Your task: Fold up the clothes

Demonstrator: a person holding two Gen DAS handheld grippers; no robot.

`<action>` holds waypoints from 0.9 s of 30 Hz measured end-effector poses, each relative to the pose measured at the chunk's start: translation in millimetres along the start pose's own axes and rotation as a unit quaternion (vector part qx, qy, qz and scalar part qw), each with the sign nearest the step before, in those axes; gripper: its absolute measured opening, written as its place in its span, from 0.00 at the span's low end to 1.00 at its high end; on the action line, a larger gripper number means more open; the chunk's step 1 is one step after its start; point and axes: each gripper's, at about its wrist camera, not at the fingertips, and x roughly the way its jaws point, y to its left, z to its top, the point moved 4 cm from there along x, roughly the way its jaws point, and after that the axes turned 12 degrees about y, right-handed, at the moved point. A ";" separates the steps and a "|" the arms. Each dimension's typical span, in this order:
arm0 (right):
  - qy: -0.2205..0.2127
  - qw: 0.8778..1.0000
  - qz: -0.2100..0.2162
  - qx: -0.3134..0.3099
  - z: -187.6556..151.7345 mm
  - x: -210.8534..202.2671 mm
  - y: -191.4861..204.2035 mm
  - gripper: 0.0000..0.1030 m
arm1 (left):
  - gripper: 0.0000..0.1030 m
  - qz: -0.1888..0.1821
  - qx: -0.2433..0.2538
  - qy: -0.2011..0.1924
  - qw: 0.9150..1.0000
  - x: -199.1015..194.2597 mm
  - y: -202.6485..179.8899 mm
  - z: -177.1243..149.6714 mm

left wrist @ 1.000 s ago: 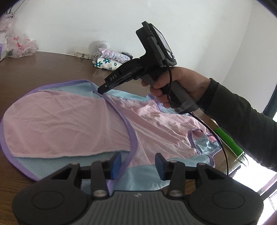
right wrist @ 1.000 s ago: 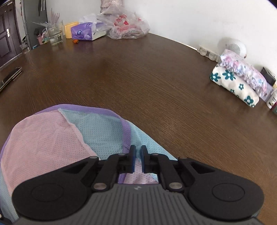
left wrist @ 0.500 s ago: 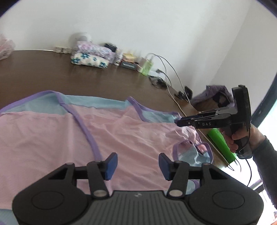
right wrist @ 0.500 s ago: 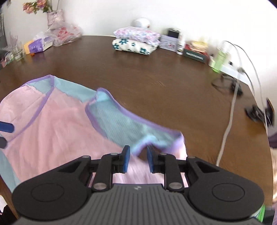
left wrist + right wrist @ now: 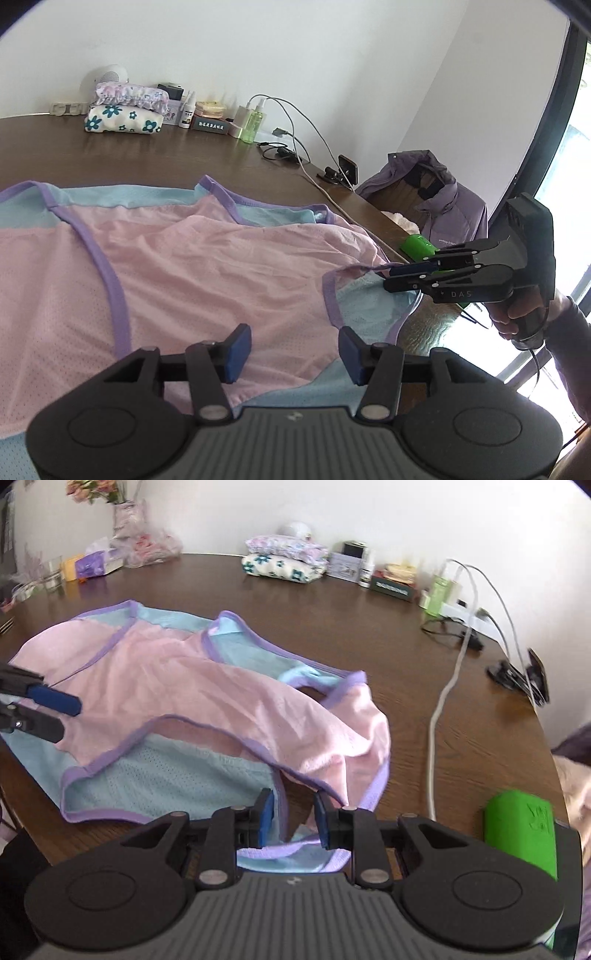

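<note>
Lying half-folded on the brown surface (image 5: 332, 627), the pink-and-blue garment (image 5: 207, 694) has purple trim between the right gripper (image 5: 291, 821)'s slightly parted fingers — unclamped, a gap the left view hides — while the left gripper (image 5: 293, 350) hovers, fingers apart.

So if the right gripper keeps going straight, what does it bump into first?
Probably the garment: the right gripper points down at its purple-edged blue hem, which already lies between the open jaws. The table is underneath.
</note>
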 end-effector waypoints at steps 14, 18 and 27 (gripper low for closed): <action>-0.041 0.998 0.016 0.039 24.6 -18.3 -28.0 0.21 | 0.50 0.039 0.082 0.065 0.994 63.7 -74.4 71.5; -0.028 0.999 0.012 0.014 14.1 -16.4 -20.3 0.21 | 0.50 0.104 0.166 0.097 0.976 84.0 -93.1 82.6; -0.025 0.998 -0.047 -0.028 2.9 -2.1 -1.9 0.22 | 0.34 0.143 0.149 0.139 0.968 110.8 -85.7 90.9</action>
